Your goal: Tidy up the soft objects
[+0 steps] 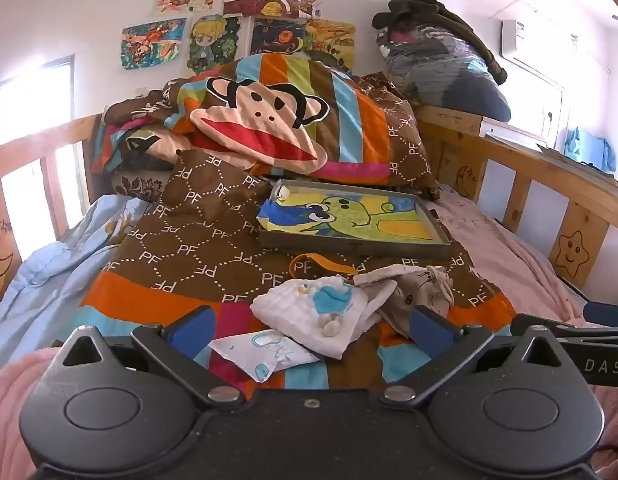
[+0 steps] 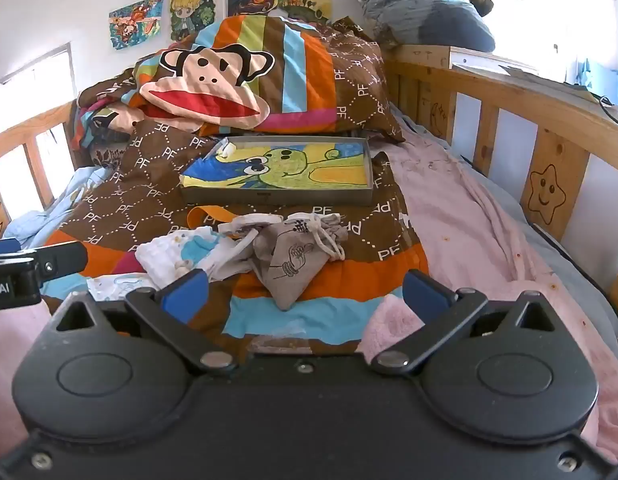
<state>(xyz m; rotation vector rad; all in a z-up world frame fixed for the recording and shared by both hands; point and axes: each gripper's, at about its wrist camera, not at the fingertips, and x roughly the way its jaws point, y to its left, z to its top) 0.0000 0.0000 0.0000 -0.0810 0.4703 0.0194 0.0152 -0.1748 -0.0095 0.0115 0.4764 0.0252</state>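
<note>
A small heap of soft things lies on the striped quilt: a white quilted cloth with a blue patch (image 1: 315,308) (image 2: 177,254), a grey drawstring pouch (image 1: 419,290) (image 2: 291,266), a flat white packet (image 1: 265,354) and an orange strap (image 1: 321,262) (image 2: 207,214). Behind them sits a grey tray (image 1: 351,246) (image 2: 277,196) lined with a bright drawing. My left gripper (image 1: 311,330) is open, low and just short of the white cloth. Open too, my right gripper (image 2: 307,294) hovers just short of the pouch. Neither holds anything.
A monkey-face pillow and folded quilt (image 1: 269,120) (image 2: 213,84) are piled at the head of the bed. A wooden rail (image 1: 549,184) (image 2: 521,128) runs along the right, another at the left. Pink sheet (image 2: 469,220) covers the right side, a blue blanket (image 1: 49,272) the left.
</note>
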